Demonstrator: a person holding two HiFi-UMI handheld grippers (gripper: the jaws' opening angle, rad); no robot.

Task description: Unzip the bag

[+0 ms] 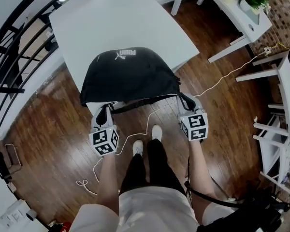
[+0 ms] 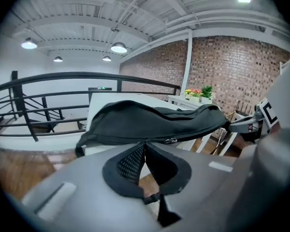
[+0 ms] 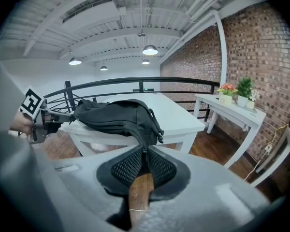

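A black bag (image 1: 128, 76) with a white logo lies at the front edge of the white table (image 1: 116, 18). My left gripper (image 1: 105, 111) is shut on the bag's front left edge. In the left gripper view the jaws (image 2: 144, 146) pinch the bag's (image 2: 150, 120) lower seam, and a small metal zipper pull (image 2: 171, 140) sits just right of the tips. My right gripper (image 1: 186, 102) is shut on the bag's right end. In the right gripper view the dark fabric (image 3: 116, 117) runs down between the mesh pads (image 3: 128, 167).
A black railing (image 1: 9, 47) runs along the left. A white side table with potted plants (image 1: 241, 13) stands at the back right, with white shelving (image 1: 280, 105) on the right. A white cable (image 1: 150, 124) trails over the wooden floor by the person's shoes (image 1: 147, 139).
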